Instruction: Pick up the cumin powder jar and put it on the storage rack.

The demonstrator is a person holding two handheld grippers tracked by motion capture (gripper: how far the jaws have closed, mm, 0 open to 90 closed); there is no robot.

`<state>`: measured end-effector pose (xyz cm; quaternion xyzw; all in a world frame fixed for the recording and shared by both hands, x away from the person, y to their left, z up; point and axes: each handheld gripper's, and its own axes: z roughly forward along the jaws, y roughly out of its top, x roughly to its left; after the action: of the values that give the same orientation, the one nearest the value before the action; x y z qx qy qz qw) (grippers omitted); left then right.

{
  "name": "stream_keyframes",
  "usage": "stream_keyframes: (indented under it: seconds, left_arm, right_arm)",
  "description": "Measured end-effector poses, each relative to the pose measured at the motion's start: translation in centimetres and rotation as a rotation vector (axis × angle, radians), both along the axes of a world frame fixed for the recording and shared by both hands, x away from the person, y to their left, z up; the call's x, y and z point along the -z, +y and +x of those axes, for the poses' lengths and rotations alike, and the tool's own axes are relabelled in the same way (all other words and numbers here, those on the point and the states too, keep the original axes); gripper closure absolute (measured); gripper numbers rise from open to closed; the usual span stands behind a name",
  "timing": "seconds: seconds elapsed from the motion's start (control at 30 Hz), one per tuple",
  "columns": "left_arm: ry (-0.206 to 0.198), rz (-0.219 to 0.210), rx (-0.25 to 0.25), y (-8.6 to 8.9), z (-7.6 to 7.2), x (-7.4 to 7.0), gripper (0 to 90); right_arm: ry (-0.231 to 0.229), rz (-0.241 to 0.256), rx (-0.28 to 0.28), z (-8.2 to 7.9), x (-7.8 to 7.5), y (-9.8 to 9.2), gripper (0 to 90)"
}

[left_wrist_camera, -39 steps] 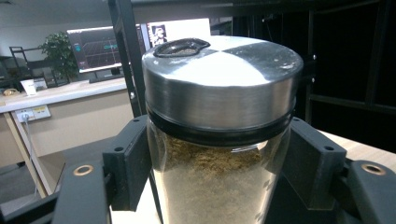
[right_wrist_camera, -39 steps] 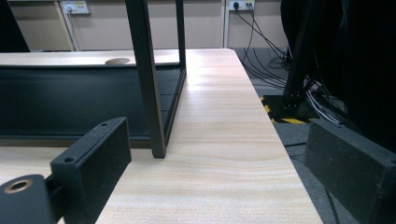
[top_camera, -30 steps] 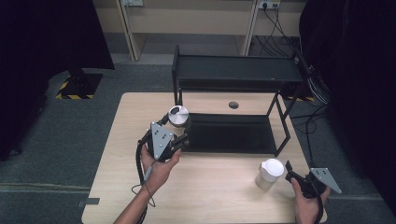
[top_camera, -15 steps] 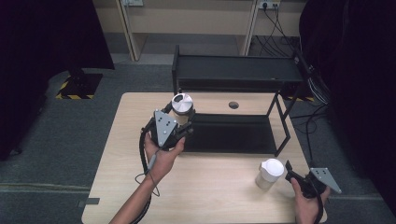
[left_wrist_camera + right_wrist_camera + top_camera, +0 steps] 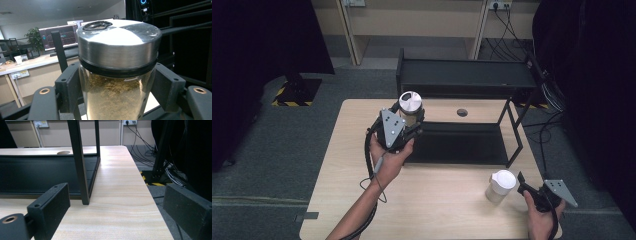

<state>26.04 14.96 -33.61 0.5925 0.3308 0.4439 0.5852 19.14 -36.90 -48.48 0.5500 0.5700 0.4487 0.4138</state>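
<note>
Left gripper (image 5: 408, 121): jaws pressed on either side of a glass jar (image 5: 117, 97), gripping it just below the lid. The jar is upright and lifted off the table (image 5: 437, 210), held at the left front corner of the black two-tier rack (image 5: 462, 80). The left gripper view shows what the high view cannot: the jar is filled with a tan, granular material, and its metal lid (image 5: 117, 42) sits on a black seal ring. In the high view the lid (image 5: 411, 102) appears as a pale disc and the contents are not visible.

Right gripper (image 5: 524, 186): jaws spread wide with nothing between them, held low over the table's near right corner. The right gripper view shows bare tabletop (image 5: 120, 205) between its jaws and one upright post of the rack (image 5: 80, 167) close ahead, with the rack's lower shelf running off to the left. The high view adds a white lidded container (image 5: 501, 185) standing on the table just to the left of this gripper, not touching it.

Count: two grippers, two containers (one held, one standing), one rack with two shelves, one table, one round cable hole (image 5: 462, 112) in the tabletop.
</note>
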Motion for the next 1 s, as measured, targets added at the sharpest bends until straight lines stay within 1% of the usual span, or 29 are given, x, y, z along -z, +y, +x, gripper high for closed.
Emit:
stream_keyframes:
  seconds: [0.27, 0.47, 0.63, 0.8, 0.93, 1.0]
  left_arm:
    - [-0.008, -0.002, -0.007, -0.4, 0.4, -1.0, 30.7]
    - [-0.019, -0.006, -0.002, -0.9, 0.7, -1.7, 30.7]
    - [-0.027, 0.003, 0.004, -1.3, 1.0, -2.6, 30.7]
    - [-0.033, -0.002, 0.013, -1.7, 1.3, -3.3, 30.7]
    - [-0.035, -0.017, 0.016, -2.0, 1.5, -4.0, 30.7]
    - [-0.040, -0.014, 0.016, -2.1, 1.6, -4.3, 30.7]
  right_arm:
    - [0.001, 0.000, -0.001, 0.0, 0.0, 0.0, 7.5]
    - [0.000, -0.002, -0.002, 0.0, 0.0, 0.0, 7.6]
    - [0.000, 0.000, -0.002, 0.0, 0.0, -0.1, 7.5]
    - [-0.001, 0.002, -0.003, 0.0, 0.0, -0.1, 7.5]
    - [-0.002, 0.001, -0.003, 0.0, 0.0, -0.1, 7.5]
    - [-0.002, 0.001, -0.003, 0.0, 0.0, -0.1, 7.5]
